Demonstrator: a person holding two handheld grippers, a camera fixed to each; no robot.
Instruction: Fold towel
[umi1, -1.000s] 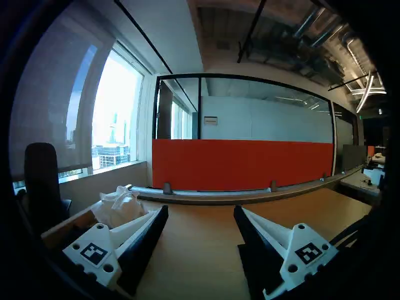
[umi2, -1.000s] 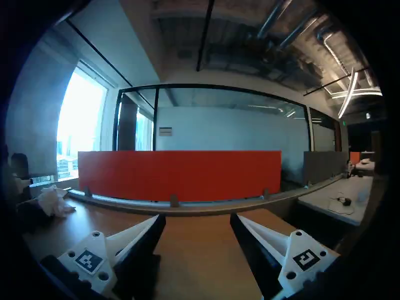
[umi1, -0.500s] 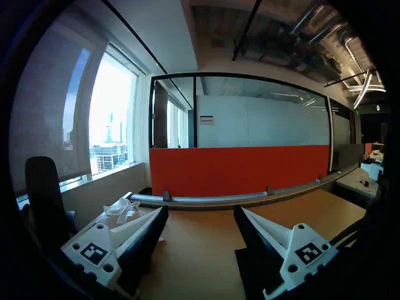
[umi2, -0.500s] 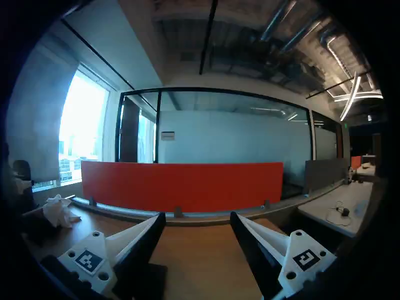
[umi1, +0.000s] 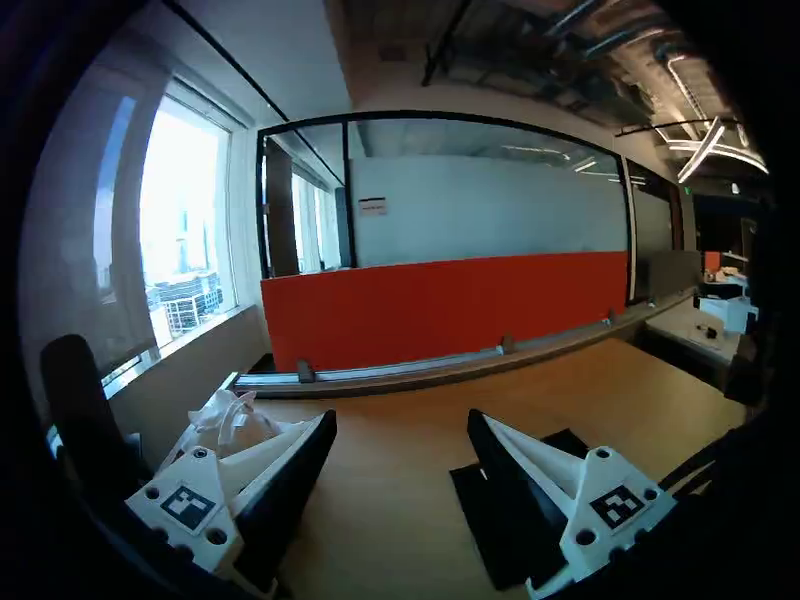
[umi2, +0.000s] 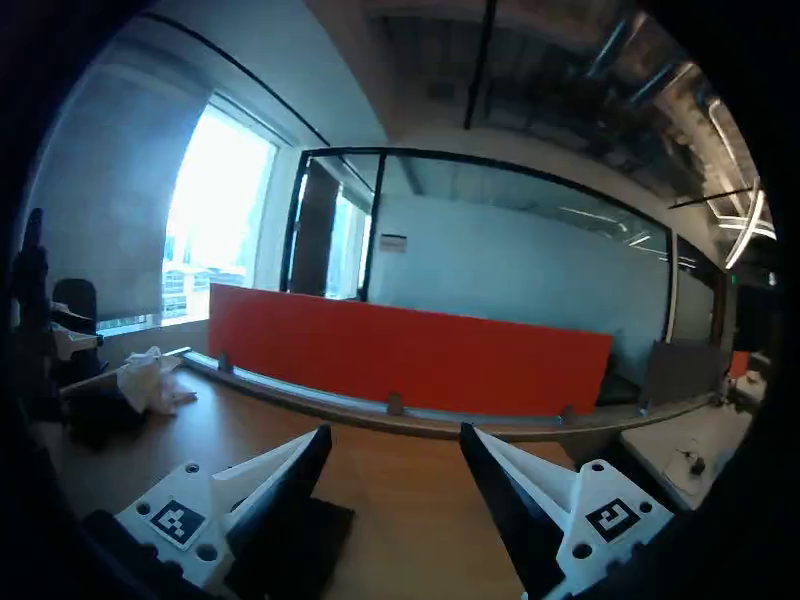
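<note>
An orange partition (umi1: 440, 305) borders the wooden desk (umi1: 400, 480) beside a window (umi1: 180, 240).

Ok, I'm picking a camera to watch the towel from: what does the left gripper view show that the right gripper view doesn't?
Left gripper view: the open left tool, with the crumpled white cloth close behind one finger. Right gripper view: the open right tool, with that cloth far off to the side, resting on a dark heap. Both: the wooden table, orange divider, black mat and bright window.
</note>
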